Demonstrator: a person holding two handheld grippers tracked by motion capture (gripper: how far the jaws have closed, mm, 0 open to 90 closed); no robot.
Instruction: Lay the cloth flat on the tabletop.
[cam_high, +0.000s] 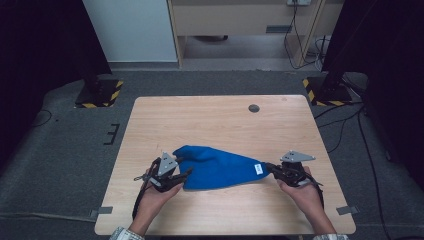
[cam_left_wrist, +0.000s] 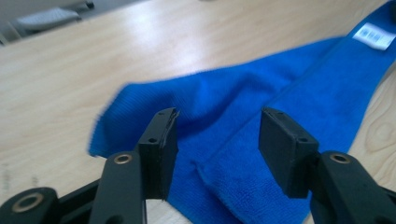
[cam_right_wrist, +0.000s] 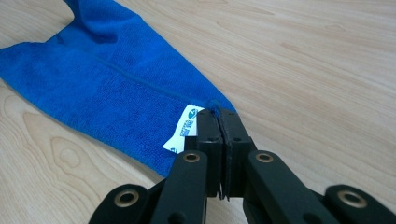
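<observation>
The person's 2 hands, nearest the high camera, each hold a gripper over a blue cloth (cam_high: 217, 167) lying on the near half of the wooden table (cam_high: 220, 122). The right gripper (cam_right_wrist: 218, 122) has its jaws pressed together on the cloth's corner beside a white label (cam_right_wrist: 184, 128). The left gripper (cam_left_wrist: 217, 135) has its jaws apart above the cloth's opposite end, pads clear of the fabric.
</observation>
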